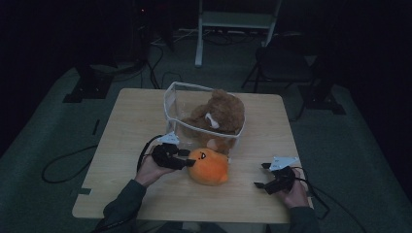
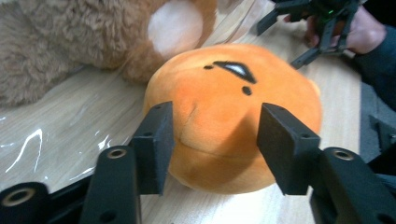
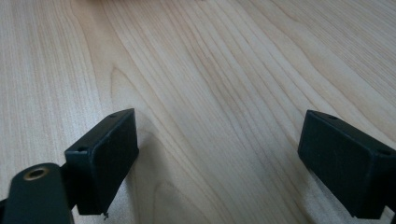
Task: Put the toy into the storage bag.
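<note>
On top of the big wooden table [image 1: 126,141] sit all the things, and bare wood runs out to its edges on both sides of the grippers. Just past the left gripper [image 1: 187,158] stands a clear bag with a white rim [image 1: 170,104]. Its see-through side lies flat on the wood right by that gripper. A fluffy brown teddy bear [image 1: 218,114] sits inside the bag, close behind the gripper's tips.

Right in front of the left gripper lies a round orange plush toy [image 2: 233,112]. Its jaws are spread apart, one on each side of the toy's front. They are very close to the soft fur, but I cannot tell if they squeeze it.

Far off to the other side of the toy rests the right gripper [image 1: 262,175], near the table's front corner. Its jaws are wide apart and hold nothing. Plain wood lies between them, with lots of room all around.
</note>
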Demonstrator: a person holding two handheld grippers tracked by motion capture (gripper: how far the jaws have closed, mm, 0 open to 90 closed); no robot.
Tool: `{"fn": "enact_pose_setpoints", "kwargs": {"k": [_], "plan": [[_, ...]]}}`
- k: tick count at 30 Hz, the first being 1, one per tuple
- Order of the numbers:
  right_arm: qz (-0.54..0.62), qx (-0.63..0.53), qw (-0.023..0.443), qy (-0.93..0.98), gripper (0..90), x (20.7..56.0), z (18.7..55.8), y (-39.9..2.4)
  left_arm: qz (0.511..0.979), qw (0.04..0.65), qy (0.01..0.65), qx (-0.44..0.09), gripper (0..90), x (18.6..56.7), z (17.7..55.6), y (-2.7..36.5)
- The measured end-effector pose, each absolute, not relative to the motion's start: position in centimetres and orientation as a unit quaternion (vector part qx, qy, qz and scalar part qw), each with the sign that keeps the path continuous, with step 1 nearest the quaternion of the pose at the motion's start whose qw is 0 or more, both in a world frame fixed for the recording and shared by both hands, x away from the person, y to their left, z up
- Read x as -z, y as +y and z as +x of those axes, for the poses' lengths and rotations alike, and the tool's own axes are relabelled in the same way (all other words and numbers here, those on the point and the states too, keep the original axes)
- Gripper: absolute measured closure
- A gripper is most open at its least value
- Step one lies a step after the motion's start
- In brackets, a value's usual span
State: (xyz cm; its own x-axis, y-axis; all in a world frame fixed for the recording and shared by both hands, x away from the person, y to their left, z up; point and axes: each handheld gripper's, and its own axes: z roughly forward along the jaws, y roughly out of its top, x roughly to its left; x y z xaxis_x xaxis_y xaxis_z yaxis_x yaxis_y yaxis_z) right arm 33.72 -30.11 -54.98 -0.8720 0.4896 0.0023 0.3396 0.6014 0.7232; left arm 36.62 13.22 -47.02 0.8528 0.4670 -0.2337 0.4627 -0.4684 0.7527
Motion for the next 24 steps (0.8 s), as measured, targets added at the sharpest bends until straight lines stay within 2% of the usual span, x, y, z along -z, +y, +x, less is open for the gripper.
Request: {"fn": "enact_pose_setpoints", "kwargs": {"k": [5,10,15,24], "plan": [[0.233,-0.380,0.099,0.890,11.5,55.0,33.7,-30.1,0.852,0.439,0.284,-0.013,27.6,47.4,36.7,13.0],[0.233,-0.380,0.099,0.890,11.5,55.0,33.7,-30.1,0.849,0.454,0.270,-0.002,20.2,47.5,36.4,12.5],[0.233,-0.380,0.099,0.890,11.5,55.0,33.7,-30.1,0.849,0.445,0.284,-0.005,12.1,48.3,36.6,11.6],[0.233,-0.380,0.099,0.890,11.5,55.0,33.7,-30.1,0.847,0.462,0.264,0.024,10.2,48.9,36.6,10.9]]}}
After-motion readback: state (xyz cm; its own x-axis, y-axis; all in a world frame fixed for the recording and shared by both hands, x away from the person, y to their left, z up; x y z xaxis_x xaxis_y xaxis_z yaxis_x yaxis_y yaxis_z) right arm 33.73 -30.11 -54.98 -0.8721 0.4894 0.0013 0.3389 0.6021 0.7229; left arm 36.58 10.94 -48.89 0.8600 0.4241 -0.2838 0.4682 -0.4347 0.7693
